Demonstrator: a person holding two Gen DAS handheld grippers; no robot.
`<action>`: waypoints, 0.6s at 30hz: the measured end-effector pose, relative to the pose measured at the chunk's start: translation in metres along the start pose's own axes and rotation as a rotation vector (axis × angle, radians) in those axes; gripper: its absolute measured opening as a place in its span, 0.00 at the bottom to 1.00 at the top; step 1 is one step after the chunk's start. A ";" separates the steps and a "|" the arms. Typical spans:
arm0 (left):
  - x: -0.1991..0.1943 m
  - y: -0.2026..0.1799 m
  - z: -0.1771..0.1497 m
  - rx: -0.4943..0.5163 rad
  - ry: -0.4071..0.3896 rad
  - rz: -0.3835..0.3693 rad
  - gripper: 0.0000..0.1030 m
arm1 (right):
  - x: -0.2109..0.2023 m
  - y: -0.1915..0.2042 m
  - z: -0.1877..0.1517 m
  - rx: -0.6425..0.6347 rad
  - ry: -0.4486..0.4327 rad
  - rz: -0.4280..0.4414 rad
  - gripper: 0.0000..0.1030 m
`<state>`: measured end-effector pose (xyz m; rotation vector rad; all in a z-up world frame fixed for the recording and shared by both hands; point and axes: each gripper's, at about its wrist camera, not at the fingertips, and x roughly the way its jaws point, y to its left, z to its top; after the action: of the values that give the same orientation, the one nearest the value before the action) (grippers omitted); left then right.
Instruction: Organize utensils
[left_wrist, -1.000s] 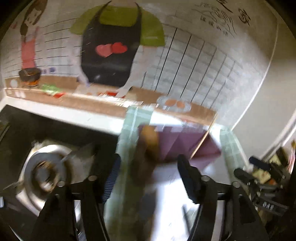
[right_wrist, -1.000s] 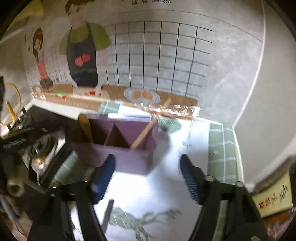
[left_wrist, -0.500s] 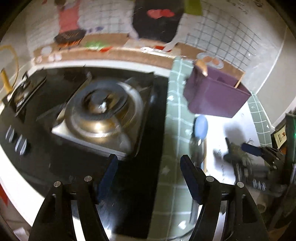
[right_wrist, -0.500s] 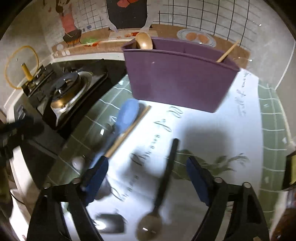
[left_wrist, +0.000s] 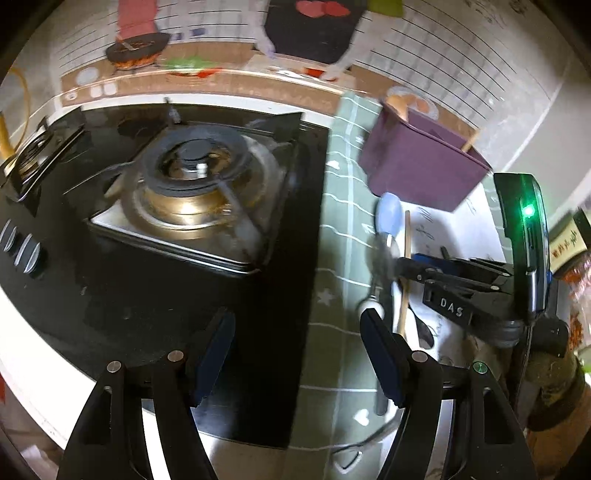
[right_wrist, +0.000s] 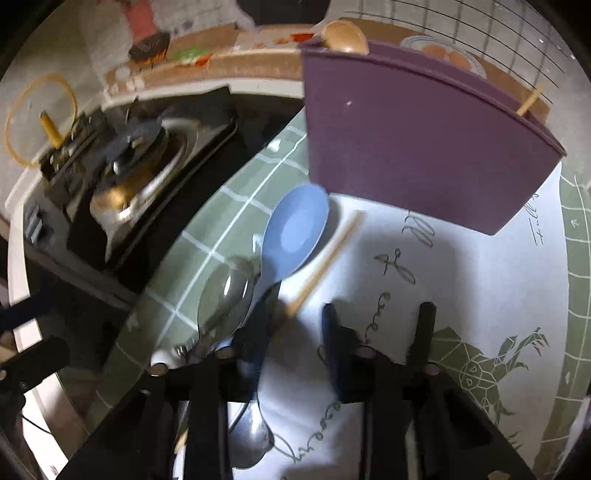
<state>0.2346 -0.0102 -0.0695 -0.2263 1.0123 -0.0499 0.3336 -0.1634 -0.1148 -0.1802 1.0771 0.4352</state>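
Note:
A purple utensil holder (right_wrist: 417, 140) stands on the mat, with a wooden spoon (right_wrist: 345, 37) and a stick (right_wrist: 530, 99) in it; it also shows in the left wrist view (left_wrist: 424, 166). In front of it lie a blue spoon (right_wrist: 295, 232), a metal spoon (right_wrist: 227, 299), a chopstick (right_wrist: 325, 262) and a black handle (right_wrist: 424, 325). My right gripper (right_wrist: 295, 332) is open, low over these utensils, fingers either side of the chopstick's near end. My left gripper (left_wrist: 295, 354) is open and empty above the stove edge; the blue spoon (left_wrist: 388, 214) lies to its right.
A black gas stove with a burner (left_wrist: 192, 184) fills the left. A green and white patterned mat (right_wrist: 480, 295) covers the counter. A wall with a cartoon mural (left_wrist: 314, 33) is behind. Jars (left_wrist: 576, 266) stand at the far right.
Both grippers tilted down from the wall view toward the counter. The right gripper dropped close over the loose utensils; the left swung left over the stove.

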 end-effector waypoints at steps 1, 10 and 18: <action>0.001 -0.005 0.000 0.012 0.002 -0.008 0.69 | -0.002 -0.002 -0.003 -0.005 0.005 0.002 0.15; 0.026 -0.051 0.011 0.153 0.030 -0.126 0.69 | -0.027 -0.052 -0.039 0.036 0.011 -0.031 0.08; 0.083 -0.073 0.040 0.191 0.117 -0.084 0.67 | -0.044 -0.093 -0.057 0.138 -0.022 -0.004 0.07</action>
<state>0.3169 -0.0871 -0.1027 -0.0921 1.1065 -0.2368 0.3096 -0.2780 -0.1094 -0.0548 1.0807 0.3571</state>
